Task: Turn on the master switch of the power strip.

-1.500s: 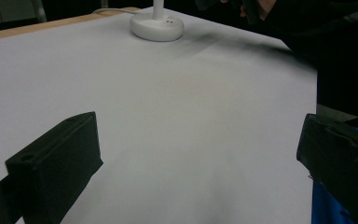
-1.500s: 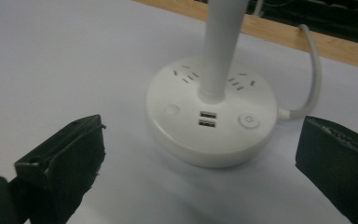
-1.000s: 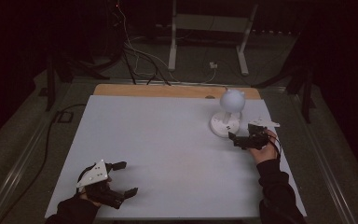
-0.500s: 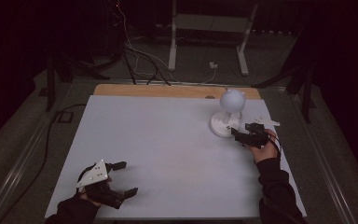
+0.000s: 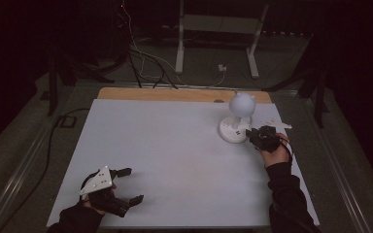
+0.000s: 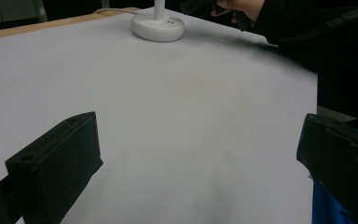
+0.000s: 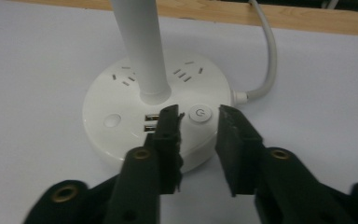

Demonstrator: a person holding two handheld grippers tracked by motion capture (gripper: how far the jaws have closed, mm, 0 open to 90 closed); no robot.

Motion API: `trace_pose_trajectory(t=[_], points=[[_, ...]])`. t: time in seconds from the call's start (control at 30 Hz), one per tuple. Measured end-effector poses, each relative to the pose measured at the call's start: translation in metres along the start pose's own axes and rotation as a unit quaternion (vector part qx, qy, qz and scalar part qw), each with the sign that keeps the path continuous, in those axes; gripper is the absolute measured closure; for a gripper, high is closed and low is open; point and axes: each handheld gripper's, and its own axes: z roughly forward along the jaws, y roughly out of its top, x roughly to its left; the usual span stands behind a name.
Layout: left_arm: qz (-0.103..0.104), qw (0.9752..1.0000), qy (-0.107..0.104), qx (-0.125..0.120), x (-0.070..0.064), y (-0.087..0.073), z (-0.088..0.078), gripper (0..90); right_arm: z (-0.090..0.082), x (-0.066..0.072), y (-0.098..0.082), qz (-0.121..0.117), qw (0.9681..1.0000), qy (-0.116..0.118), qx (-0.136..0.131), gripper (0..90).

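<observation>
The right gripper [image 7: 199, 135] hangs over the near edge of the white lamp base [image 7: 156, 109], and its jaws have just been closing; they now stand a narrow gap apart with nothing clamped between them. Just ahead of that gap sits the round power button [image 7: 200, 114], and directly before the left-hand jaw lie two stacked USB ports [image 7: 150, 122]. Beyond the ports the lamp's white stem [image 7: 142, 46] rises from the middle of the base, with socket slots to either side of it, and a small plain button [image 7: 112, 121] lies farther off to the left. A white cable [image 7: 266, 56] leaves the base to the right of the gripper and curves away toward the wooden edge of the worktop [image 7: 37, 56]. In the high view the right gripper [image 5: 261, 137] sits just beside the lamp base [image 5: 233, 131], under the round lamp head [image 5: 241, 103]. The left gripper [image 5: 121, 187] rests well apart from the lamp, its jaws spread wide and holding nothing.
</observation>
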Motion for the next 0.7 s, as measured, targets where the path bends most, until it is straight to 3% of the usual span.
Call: trace_pose_trajectory(t=[0.1,0.13,0.17,0.2,0.7], points=[[0.0,1.0,0.0,0.0,0.0,0.0,0.0,0.2,0.0,0.001,0.002,-0.003,1.0,-0.006,-0.001,76.1],[0.0,1.0,0.0,0.0,0.0,0.0,0.0,0.2,0.0,0.0,0.003,-0.005,0.9999,-0.009,0.003,84.0],[-0.001,1.0,0.0,0.0,0.0,0.0,0.0,0.2,0.0,0.0,0.003,-0.005,0.9999,-0.009,0.003,84.0],[-0.001,1.0,0.0,0.0,0.0,0.0,0.0,0.2,-0.001,-0.002,0.005,-0.004,0.9999,-0.012,0.005,89.8],[-0.002,1.0,-0.001,0.002,0.0,0.0,0.001,0.2,0.005,0.002,0.013,-0.01,0.9994,-0.03,0.013,90.0]])
